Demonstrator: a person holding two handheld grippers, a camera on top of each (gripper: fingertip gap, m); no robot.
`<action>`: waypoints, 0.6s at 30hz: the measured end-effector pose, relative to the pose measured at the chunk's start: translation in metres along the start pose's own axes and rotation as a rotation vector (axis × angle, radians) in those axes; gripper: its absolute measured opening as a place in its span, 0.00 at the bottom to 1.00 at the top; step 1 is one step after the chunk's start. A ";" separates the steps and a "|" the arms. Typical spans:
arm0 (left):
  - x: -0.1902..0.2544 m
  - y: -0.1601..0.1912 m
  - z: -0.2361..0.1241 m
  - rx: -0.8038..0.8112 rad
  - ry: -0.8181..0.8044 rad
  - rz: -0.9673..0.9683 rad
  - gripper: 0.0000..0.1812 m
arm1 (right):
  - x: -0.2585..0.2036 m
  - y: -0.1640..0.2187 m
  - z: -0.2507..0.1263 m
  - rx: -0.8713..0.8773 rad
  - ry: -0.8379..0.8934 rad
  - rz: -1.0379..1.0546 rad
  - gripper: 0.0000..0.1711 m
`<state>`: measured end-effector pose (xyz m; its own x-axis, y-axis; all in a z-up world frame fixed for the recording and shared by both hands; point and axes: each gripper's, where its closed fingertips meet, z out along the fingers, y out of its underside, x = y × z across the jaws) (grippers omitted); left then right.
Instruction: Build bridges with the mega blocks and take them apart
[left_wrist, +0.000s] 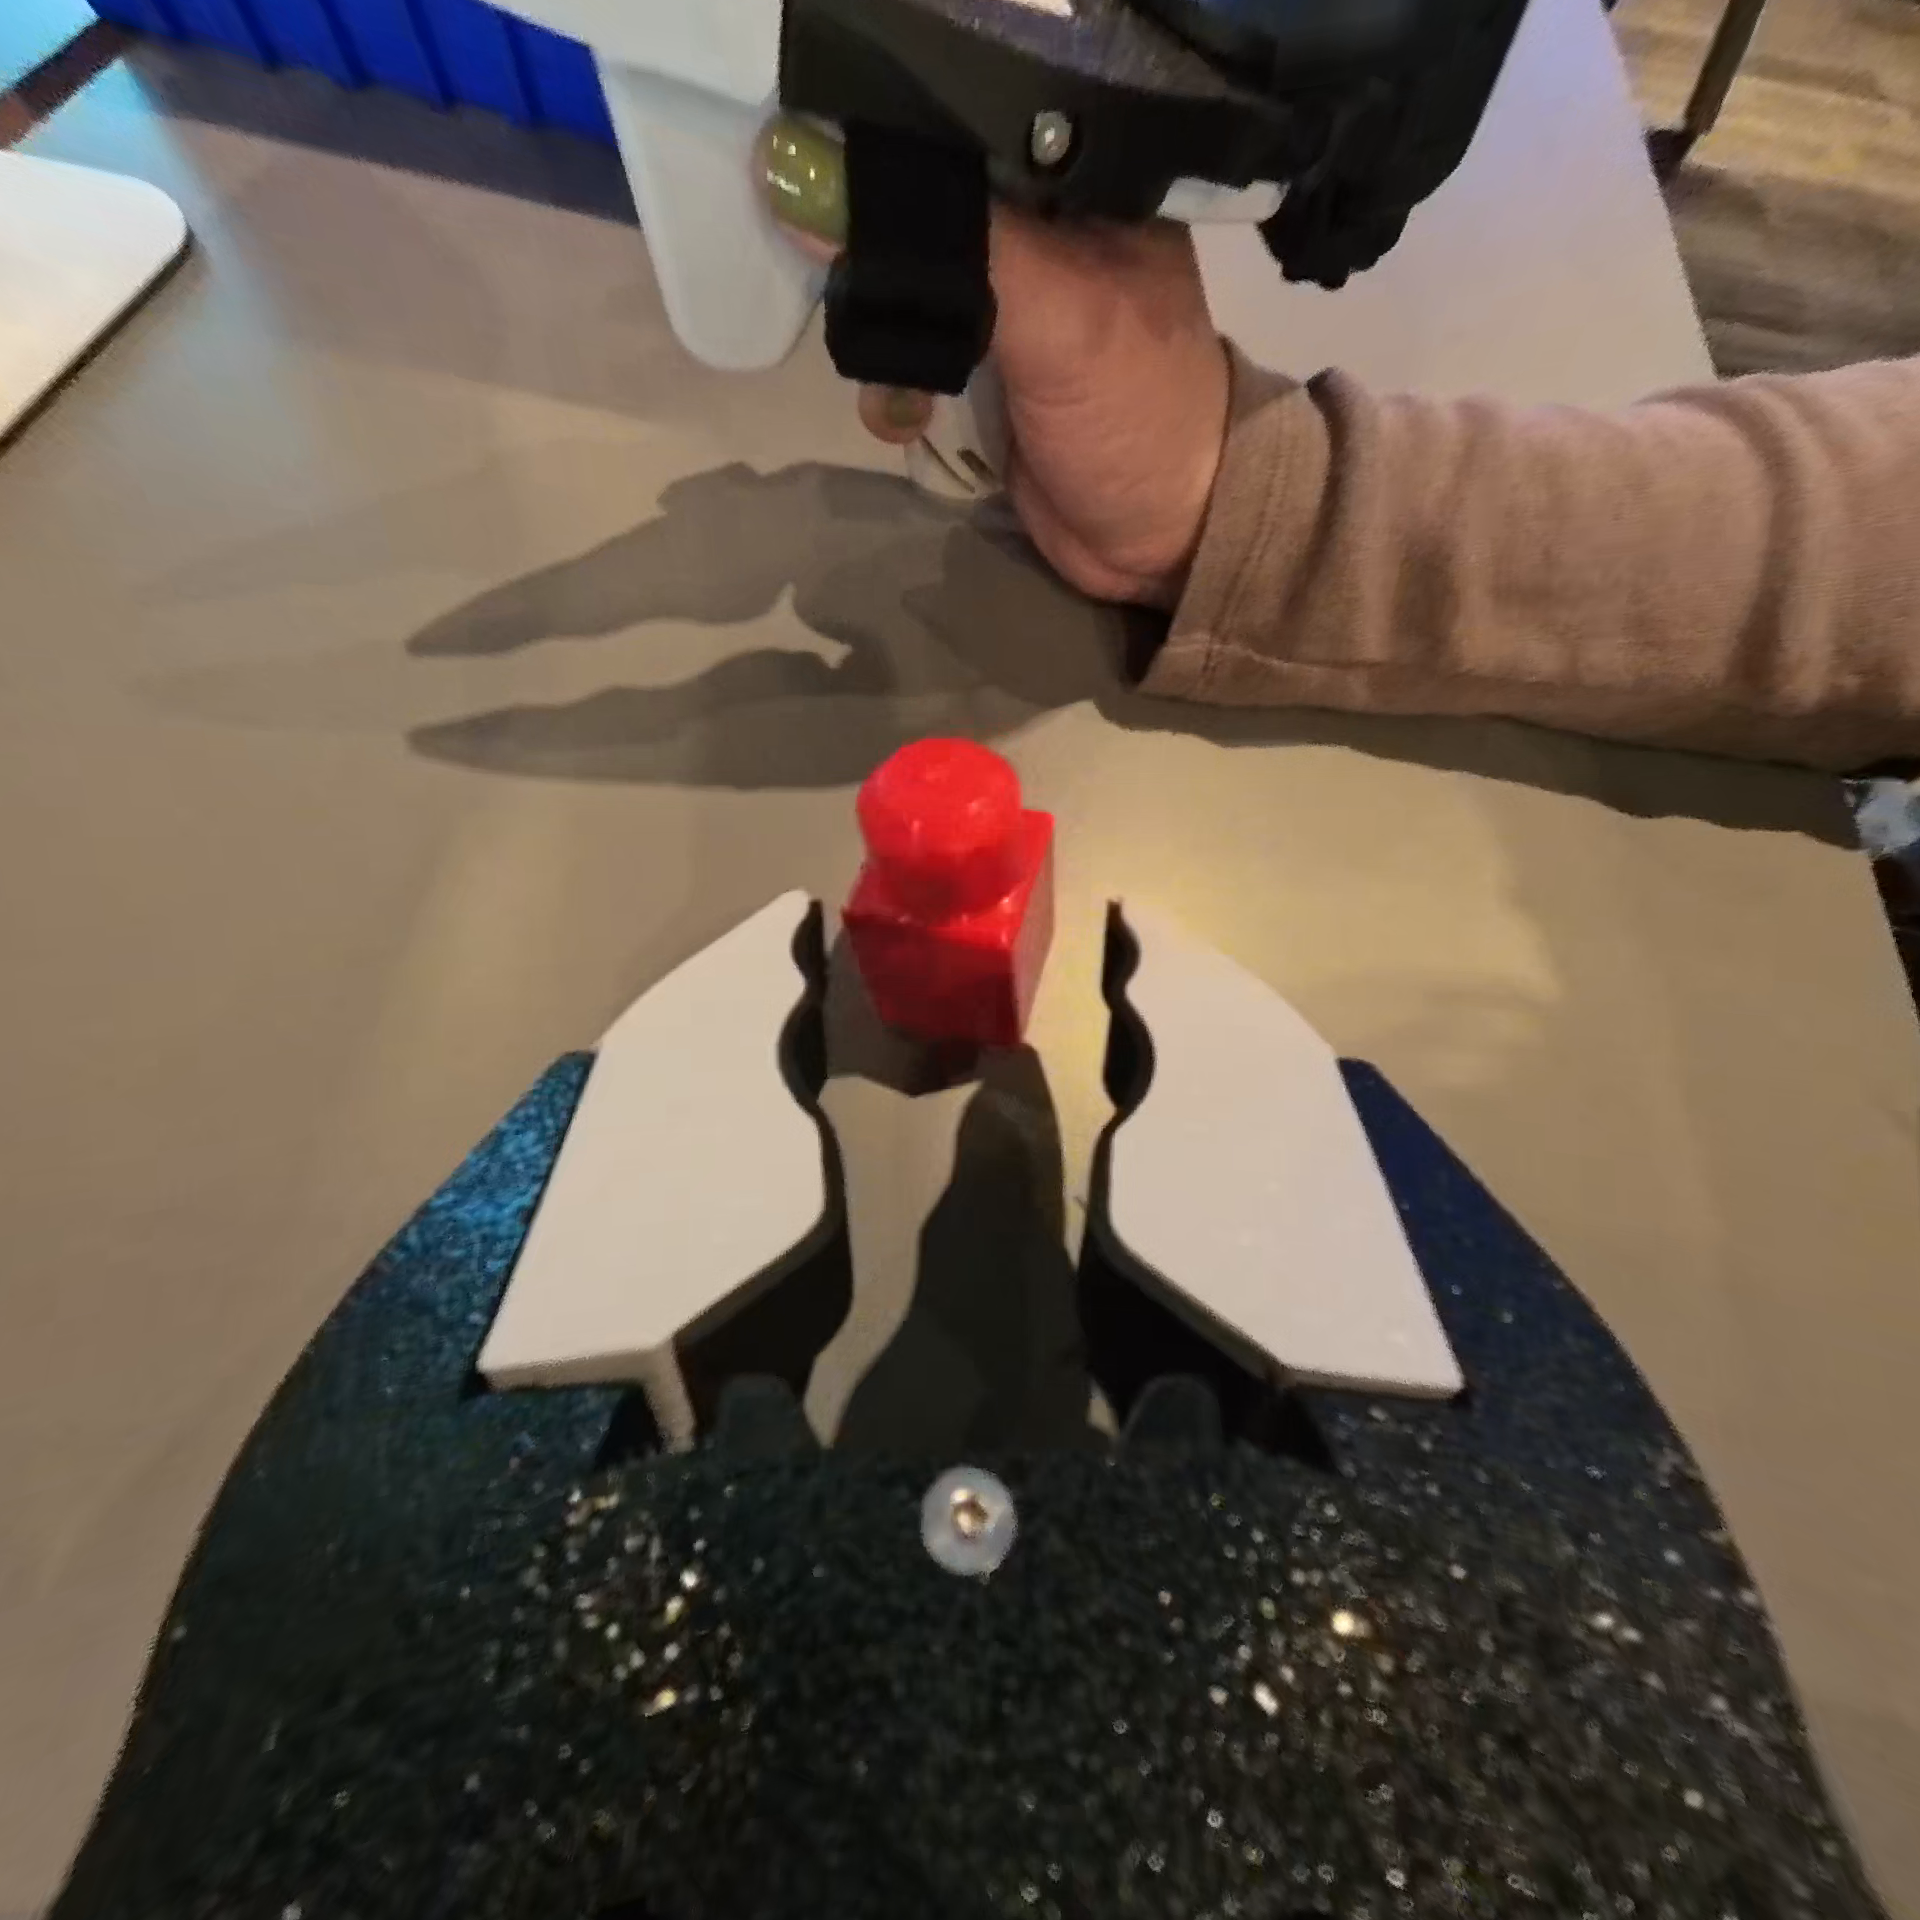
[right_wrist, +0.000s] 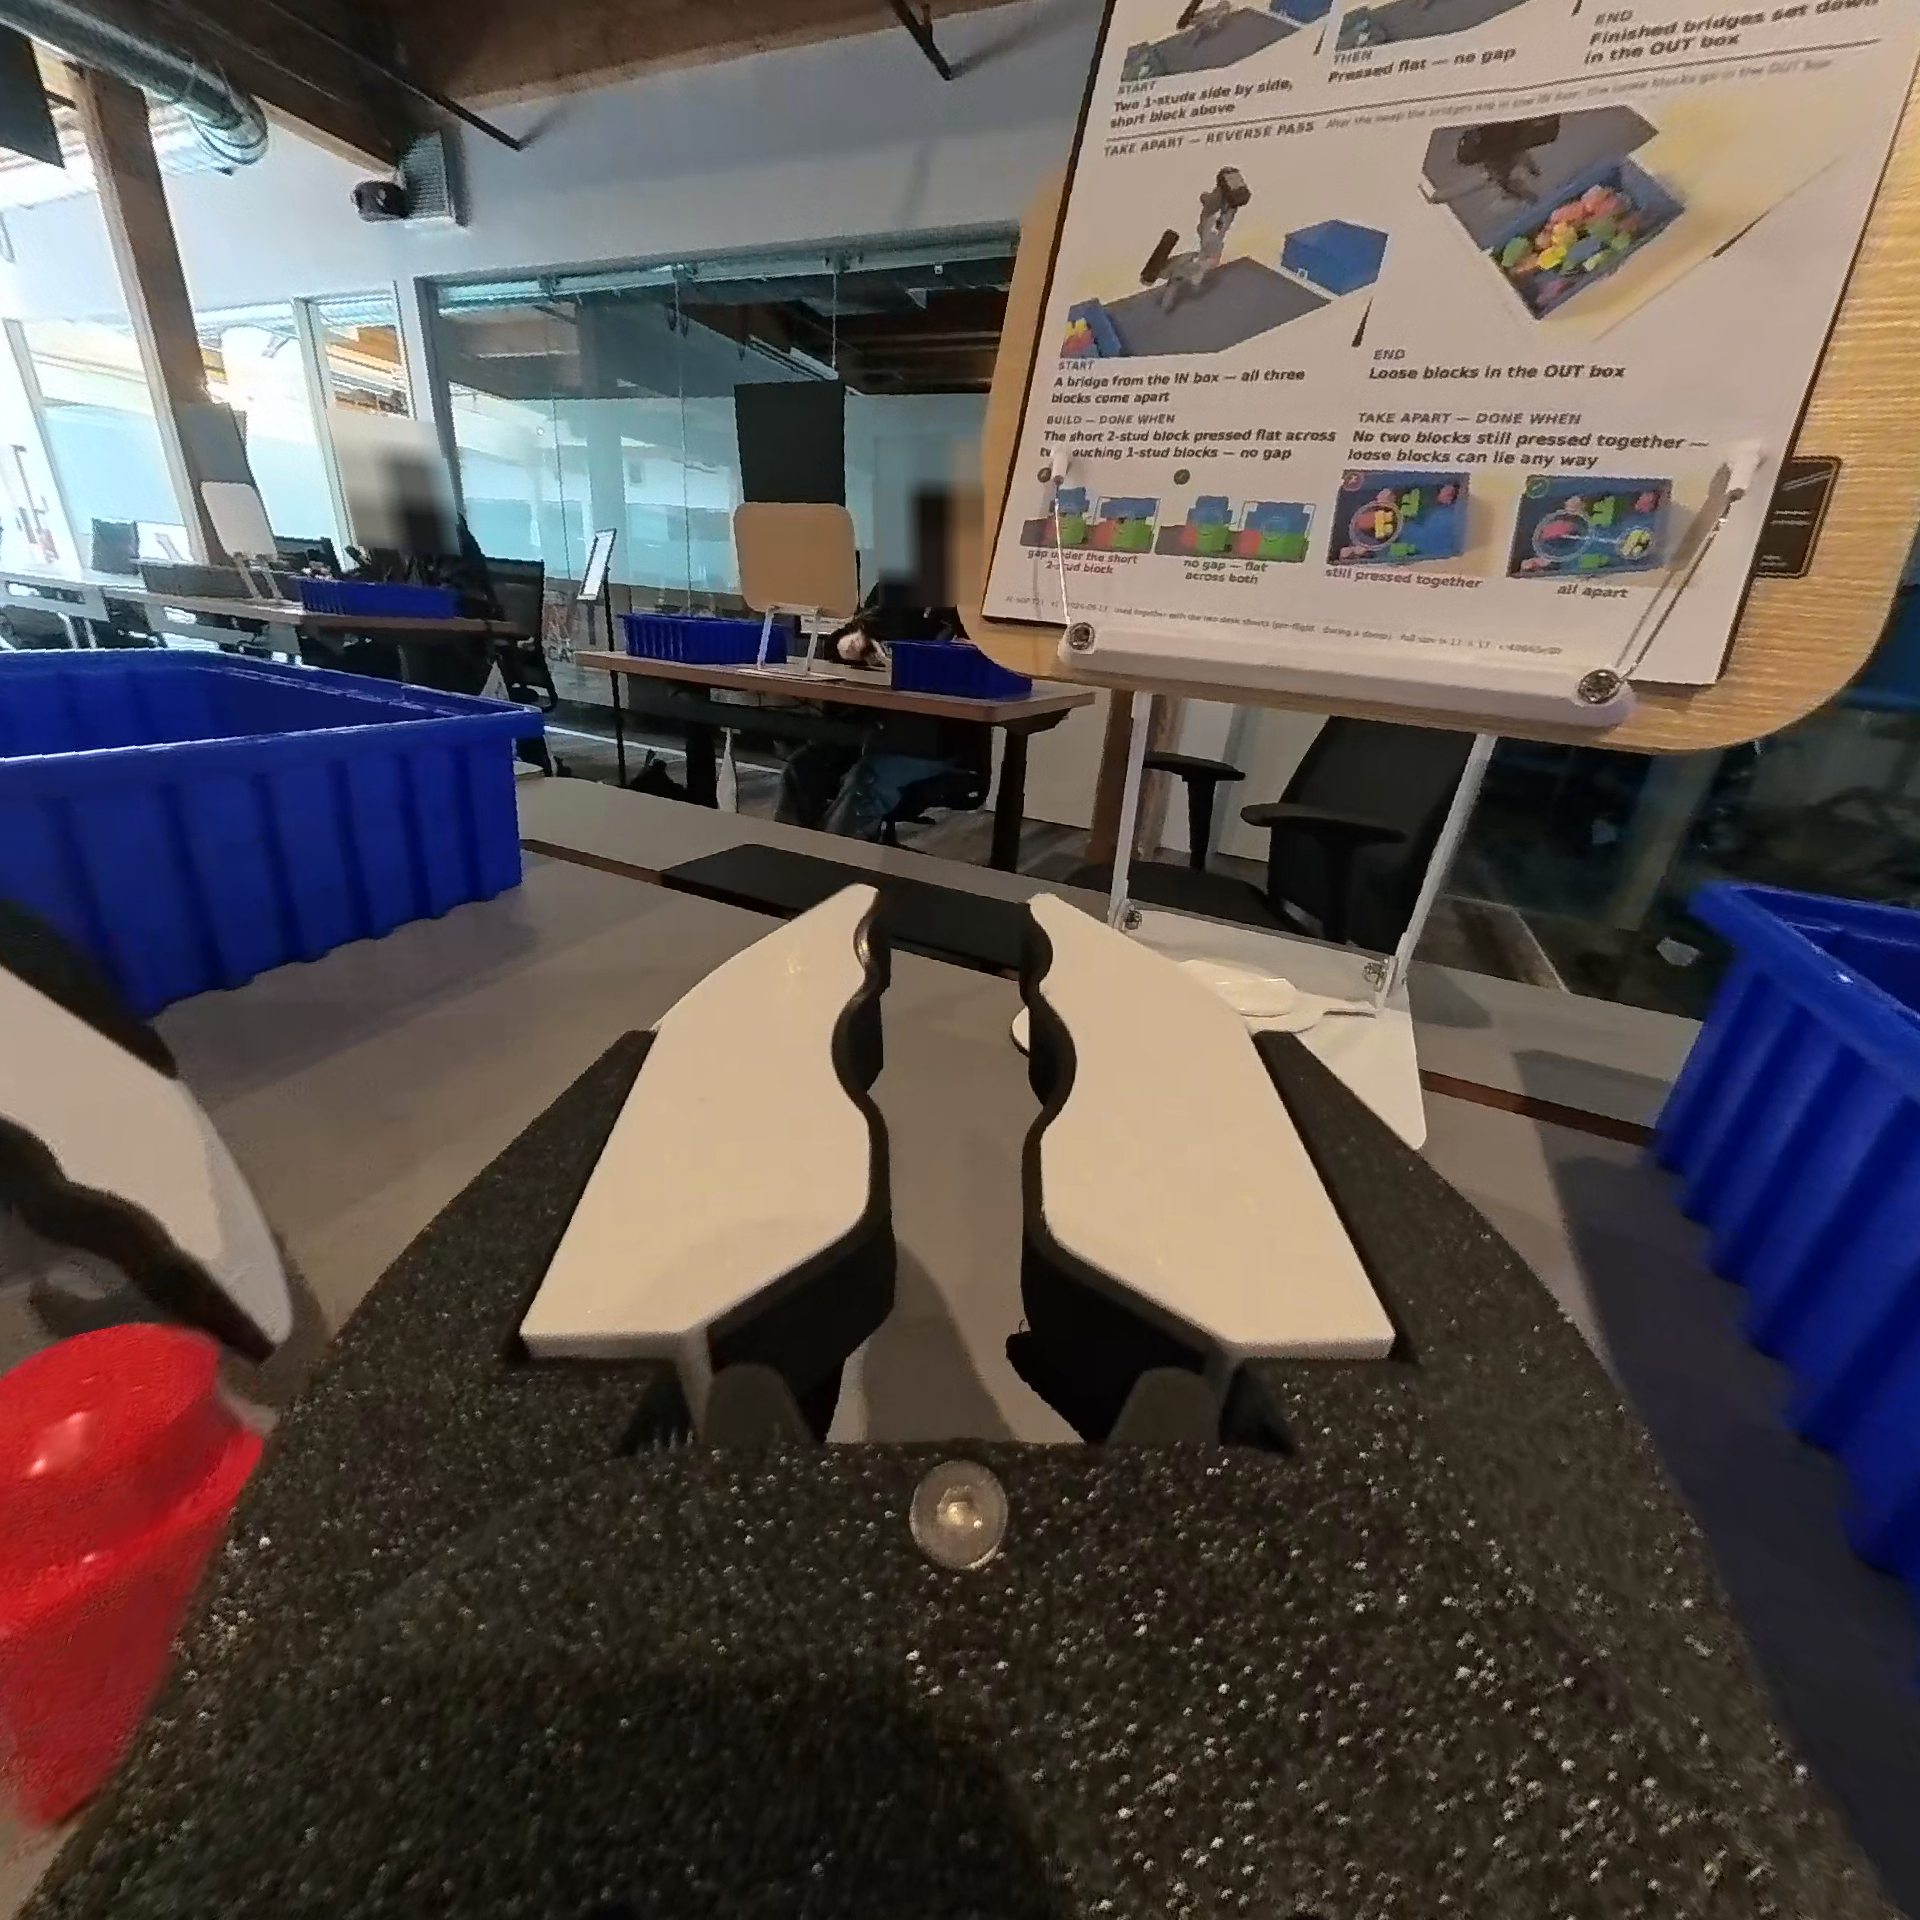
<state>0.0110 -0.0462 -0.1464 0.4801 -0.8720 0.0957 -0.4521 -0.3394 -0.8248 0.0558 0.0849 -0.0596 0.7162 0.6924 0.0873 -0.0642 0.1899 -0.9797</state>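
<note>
Though leftward hidden, instruction board rightward.

Bright, even indoor light, with daylight through windows at far left. Sharp dark shadows across the table; warm red glow beside the red block. Strong wide-angle bending at edges, soft blur close up.

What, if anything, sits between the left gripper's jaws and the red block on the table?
Nothing visible. The single-stud red plastic block stands upright on the grey table, already between the tips of the open left gripper; only bare tabletop lies between the jaws behind it.
</note>
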 end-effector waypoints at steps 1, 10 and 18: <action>0.000 -0.001 -0.001 0.001 -0.008 -0.008 0.31 | 0.000 0.000 0.000 0.001 -0.001 0.003 0.14; 0.050 -0.066 -0.087 0.244 -0.155 0.042 0.37 | 0.006 -0.001 -0.003 0.012 0.016 0.044 0.14; -0.054 -0.025 -0.300 0.291 -1.000 -0.265 0.20 | 0.007 0.000 -0.002 0.019 0.016 0.081 0.14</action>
<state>-0.2291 -0.0961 0.0359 0.9936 -0.0540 -0.0992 -0.1100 -0.2630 -0.9585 0.0624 0.0884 -0.0589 0.7194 0.6946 0.0052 -0.1350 0.1471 -0.9799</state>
